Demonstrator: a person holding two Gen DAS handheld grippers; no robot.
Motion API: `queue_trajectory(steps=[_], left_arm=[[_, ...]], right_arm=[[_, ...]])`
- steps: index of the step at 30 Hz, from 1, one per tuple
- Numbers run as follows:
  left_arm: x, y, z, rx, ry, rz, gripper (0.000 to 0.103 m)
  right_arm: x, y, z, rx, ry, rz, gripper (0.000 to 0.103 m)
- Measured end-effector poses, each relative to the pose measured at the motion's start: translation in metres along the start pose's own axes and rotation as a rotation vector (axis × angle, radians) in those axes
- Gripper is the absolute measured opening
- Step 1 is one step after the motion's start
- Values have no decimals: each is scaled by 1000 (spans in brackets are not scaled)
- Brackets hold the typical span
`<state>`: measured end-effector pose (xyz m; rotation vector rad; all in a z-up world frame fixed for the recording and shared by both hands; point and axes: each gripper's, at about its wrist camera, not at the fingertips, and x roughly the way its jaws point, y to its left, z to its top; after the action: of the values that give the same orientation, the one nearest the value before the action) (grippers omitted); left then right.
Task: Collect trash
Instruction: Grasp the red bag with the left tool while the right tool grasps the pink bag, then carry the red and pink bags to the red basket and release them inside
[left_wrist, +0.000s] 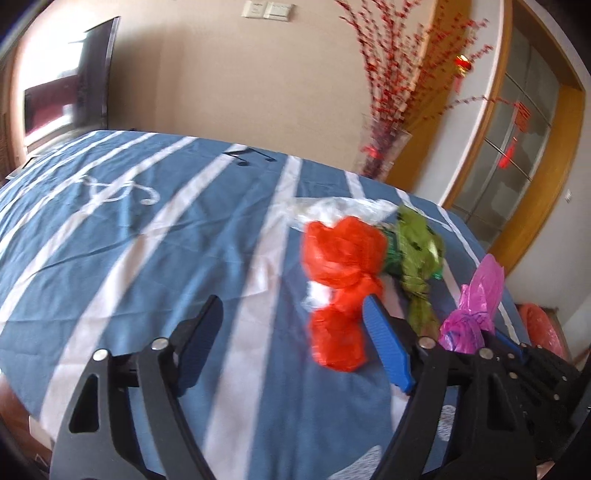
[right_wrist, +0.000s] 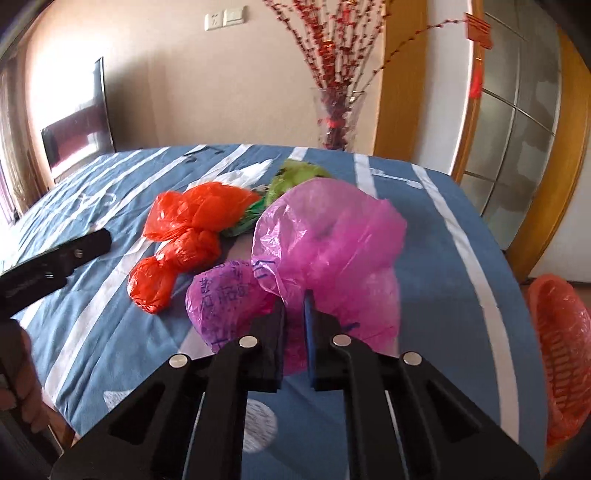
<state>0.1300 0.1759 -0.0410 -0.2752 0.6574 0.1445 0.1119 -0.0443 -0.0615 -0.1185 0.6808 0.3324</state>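
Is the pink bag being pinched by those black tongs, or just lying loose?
Pinched. The right gripper has its fingers nearly together on the pink bag, whose plastic bunches between them.

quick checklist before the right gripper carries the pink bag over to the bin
1. Right gripper shut on the pink bag: ok, the fingers pinch the plastic.
2. Whole pink bag clear of the blue striped cloth: cannot tell, the knotted printed lobe hangs low.
3. Lined trash basket within view at the right, off the table edge: ok.
4. Left gripper out of the way: ok, open and empty beside the red bag.
5. Neighbours free of the pink bag: cannot tell, it hides part of the green bag.
6. Remaining trash: not ok, red, green and white bag remain on the cloth.
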Motion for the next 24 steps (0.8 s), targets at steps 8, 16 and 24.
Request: queue_trajectory(steps=[8, 16, 24], left_arm=[[32, -27, 2, 71, 75, 1, 61], [50, -25, -9, 84, 174, 16, 42], [45, -22, -11, 65, 159, -77, 4]], right_arm=[[-18, -38, 0, 88, -44, -42, 8], [-23, -71, 0, 158, -57, -81, 8], [-28, -78, -2, 172, -65, -86, 8]])
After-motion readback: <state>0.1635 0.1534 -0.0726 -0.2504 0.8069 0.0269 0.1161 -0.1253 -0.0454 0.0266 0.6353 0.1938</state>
